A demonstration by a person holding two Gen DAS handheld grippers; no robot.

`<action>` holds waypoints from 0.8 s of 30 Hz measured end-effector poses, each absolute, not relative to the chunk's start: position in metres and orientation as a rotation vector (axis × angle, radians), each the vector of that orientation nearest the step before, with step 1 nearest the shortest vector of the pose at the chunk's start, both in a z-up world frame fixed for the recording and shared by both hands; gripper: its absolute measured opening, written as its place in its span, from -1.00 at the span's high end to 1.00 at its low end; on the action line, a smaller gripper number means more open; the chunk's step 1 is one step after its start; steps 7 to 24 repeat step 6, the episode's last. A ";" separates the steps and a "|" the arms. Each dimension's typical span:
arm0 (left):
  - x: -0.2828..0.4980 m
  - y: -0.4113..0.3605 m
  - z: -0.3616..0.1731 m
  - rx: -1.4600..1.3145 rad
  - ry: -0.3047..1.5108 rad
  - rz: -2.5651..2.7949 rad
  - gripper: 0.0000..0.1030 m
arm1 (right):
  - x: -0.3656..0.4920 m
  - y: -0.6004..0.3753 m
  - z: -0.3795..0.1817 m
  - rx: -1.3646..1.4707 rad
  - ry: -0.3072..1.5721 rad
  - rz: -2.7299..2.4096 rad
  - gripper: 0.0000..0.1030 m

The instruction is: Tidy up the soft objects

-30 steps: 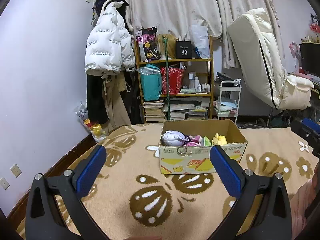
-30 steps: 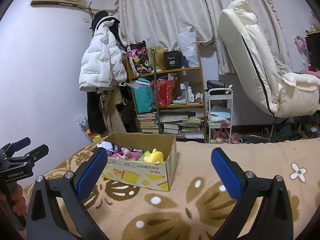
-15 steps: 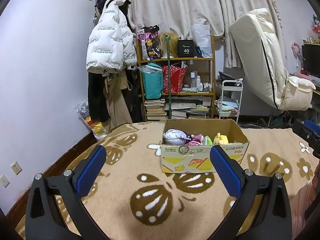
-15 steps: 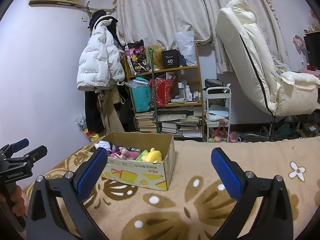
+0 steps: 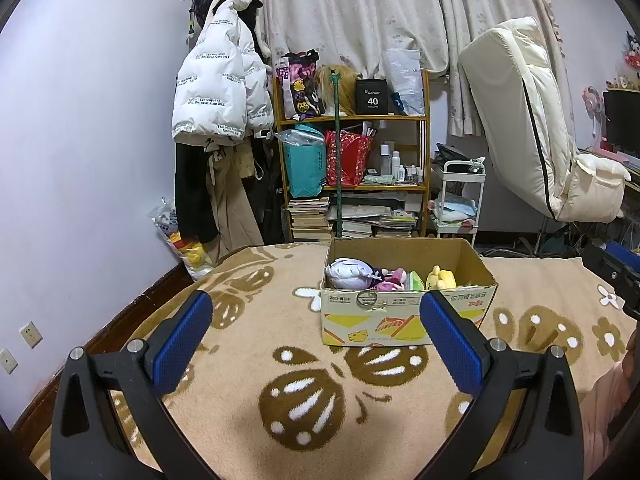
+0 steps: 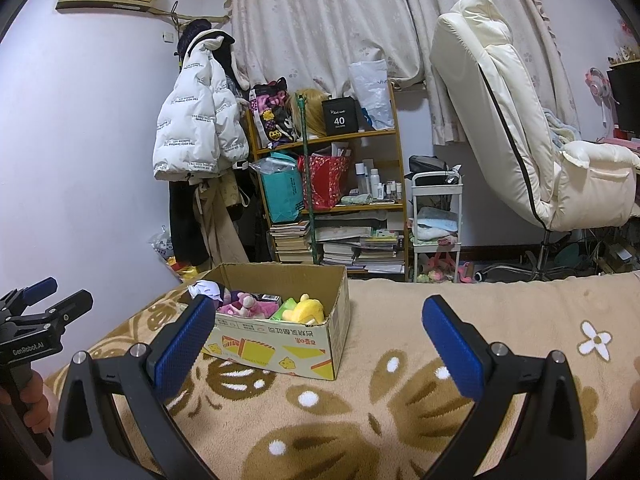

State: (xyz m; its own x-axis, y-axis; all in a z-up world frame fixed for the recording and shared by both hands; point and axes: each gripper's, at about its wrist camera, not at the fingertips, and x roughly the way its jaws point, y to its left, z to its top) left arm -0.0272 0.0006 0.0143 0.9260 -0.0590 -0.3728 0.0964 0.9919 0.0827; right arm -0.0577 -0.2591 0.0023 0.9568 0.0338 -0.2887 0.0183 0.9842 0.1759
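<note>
Left wrist: cardboard box beyond spread left tool.

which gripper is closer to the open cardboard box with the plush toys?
Left, marginally. The left gripper faces the cardboard box head-on; the right gripper sits off its right-hand corner, box ahead-left.

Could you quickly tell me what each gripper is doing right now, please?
Left gripper: open, holding nothing.
Right gripper: open, holding nothing.
</note>
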 end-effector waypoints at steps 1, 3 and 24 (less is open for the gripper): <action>-0.027 0.001 0.014 0.101 0.378 -0.080 -0.98 | -0.058 -0.258 0.002 0.179 0.296 0.008 -1.00; -0.027 0.001 0.014 0.101 0.379 -0.081 -0.98 | -0.058 -0.259 0.002 0.180 0.296 0.007 -1.00; -0.025 0.000 0.014 0.102 0.383 -0.079 -0.98 | -0.058 -0.260 0.003 0.182 0.294 0.007 -1.00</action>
